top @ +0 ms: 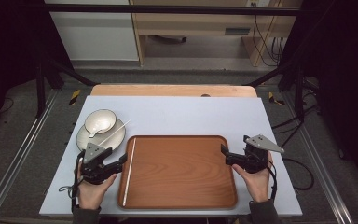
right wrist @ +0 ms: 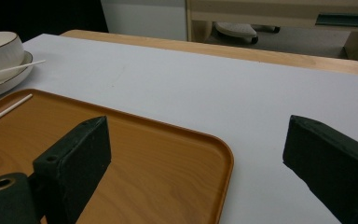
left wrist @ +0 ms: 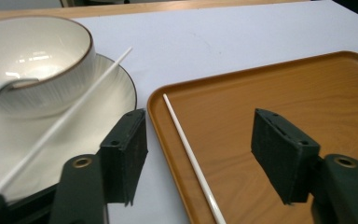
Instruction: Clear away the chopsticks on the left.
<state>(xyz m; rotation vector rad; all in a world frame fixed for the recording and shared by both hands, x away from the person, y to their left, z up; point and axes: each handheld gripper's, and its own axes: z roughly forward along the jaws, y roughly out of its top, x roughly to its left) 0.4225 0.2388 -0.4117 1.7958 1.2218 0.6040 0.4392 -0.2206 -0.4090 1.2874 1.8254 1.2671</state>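
**One chopstick in the tray, one on the plate**

On my feed the wooden tray [top: 182, 172] holds a single white chopstick [top: 129, 171], lying flat along its left wall, running from the near edge to the far one. Left of the tray, a plate [top: 85, 138] carries a bowl [top: 100, 121] with a dark rim, and a spoon [left wrist: 2, 87] rests inside the bowl. A second chopstick [top: 114, 132] leans across the plate, its far tip sticking out past the rim over the white mat [top: 186, 114].

The chopstick in the tray is thin, straight and plain white, with nothing touching it but the tray floor. From the left gripper view I see it pass between the two jaws, clear of both.

My left gripper [top: 121, 161] hovers at the tray's left edge, just beside that chopstick, angled toward the tray; its jaws are spread wide and grip nothing. My right gripper [top: 224, 154] sits at the tray's right edge, pointing inward over the rim, jaws also wide apart and empty. Each is held by a hand coming in from the near side of the table.
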